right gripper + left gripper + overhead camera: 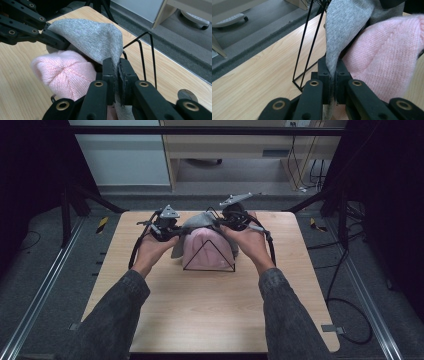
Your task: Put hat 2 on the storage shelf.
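Centrally on the wooden bench (210,310), a black wire stand (209,256) is seen, shaped like a pyramid frame, and a pink knitted hat (207,251) is carried on it. The pink hat is draped over the wire frame so that the frame's near triangle shows in front of the knit. A grey hat (197,222) is held over the far side of the pink one, stretched between the two claws and touching the pink knit beneath it.

The left claw (332,75) is clenched on one edge of the grey hat; in the left gripper view the grey fabric is pinched between the black jaws and rises up and away from them, with the pink knit just beside on the right and the stand's thin rods to the left. The right claw (117,72) is likewise clenched on the opposite edge of the grey hat; in the right gripper view the fabric is clamped between the jaws, and the cloth is spread toward the left claw at the far left. Wire rods of the stand are seen just right of the jaws, above the bench edge.
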### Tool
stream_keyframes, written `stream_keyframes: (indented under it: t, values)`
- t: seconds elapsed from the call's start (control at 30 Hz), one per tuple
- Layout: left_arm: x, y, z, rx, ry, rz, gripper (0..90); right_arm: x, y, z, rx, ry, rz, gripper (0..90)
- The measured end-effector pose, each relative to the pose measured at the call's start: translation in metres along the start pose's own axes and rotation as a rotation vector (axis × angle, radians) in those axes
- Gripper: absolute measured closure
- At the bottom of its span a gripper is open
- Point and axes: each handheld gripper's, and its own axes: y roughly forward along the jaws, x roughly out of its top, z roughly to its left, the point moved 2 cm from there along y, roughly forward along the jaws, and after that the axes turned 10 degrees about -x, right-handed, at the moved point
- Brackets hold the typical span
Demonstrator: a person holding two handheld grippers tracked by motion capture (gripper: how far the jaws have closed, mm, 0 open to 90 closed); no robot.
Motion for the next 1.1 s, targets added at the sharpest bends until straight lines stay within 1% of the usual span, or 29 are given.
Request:
stream_keyframes:
  t: [0.07,0.13,0.3,0.37,0.43,0.47,0.5,0.53,0.57,0.67,0.73,0.9,1.0,1.1]
  values:
    - [-0.002,0.001,0.001,0.003,-0.007,0.005,86.3,-0.001,0.001,0.001,0.005,-0.002,-0.003,84.0]
    - [-0.004,0.001,0.002,0.001,-0.013,0.013,86.3,-0.002,0.001,0.001,0.003,-0.002,0.003,81.0]
    - [-0.009,0.003,0.002,0.002,-0.015,0.028,86.2,-0.005,-0.001,-0.002,-0.002,0.009,0.0,74.7]
    - [-0.012,0.004,0.003,0.0,-0.028,0.028,86.0,-0.006,-0.003,-0.003,-0.009,0.006,0.002,72.2]
    - [-0.014,0.004,0.004,0.002,-0.028,0.034,85.8,-0.005,-0.007,-0.004,-0.01,0.015,-0.008,69.7]
    - [-0.015,0.004,0.004,0.0,-0.034,0.035,85.6,-0.005,-0.008,-0.005,-0.009,0.017,-0.011,67.9]
    - [-0.015,0.005,0.004,-0.004,-0.034,0.036,85.5,-0.005,-0.01,-0.005,-0.008,0.032,-0.017,66.6]
    - [-0.016,0.005,0.004,-0.004,-0.03,0.039,85.4,-0.006,-0.012,-0.005,-0.007,0.04,-0.022,65.5]
    - [-0.017,0.005,0.004,-0.004,-0.034,0.042,85.3,-0.006,-0.013,-0.005,-0.014,0.04,-0.023,64.6]
    - [-0.019,0.005,0.005,0.0,-0.037,0.052,85.1,-0.008,-0.017,-0.005,-0.032,0.045,-0.018,64.0]
    - [-0.021,0.004,0.005,-0.001,-0.043,0.051,85.0,-0.009,-0.02,-0.008,-0.036,0.054,-0.027,63.7]
    - [-0.023,0.003,0.004,-0.004,-0.037,0.058,84.6,-0.011,-0.023,-0.012,-0.044,0.062,-0.027,63.2]
    - [-0.025,0.003,0.003,-0.004,-0.041,0.057,83.9,-0.013,-0.025,-0.014,-0.047,0.066,-0.023,60.8]
    - [-0.026,0.001,0.004,-0.002,-0.042,0.051,81.0,-0.015,-0.026,-0.015,-0.048,0.081,-0.024,58.3]
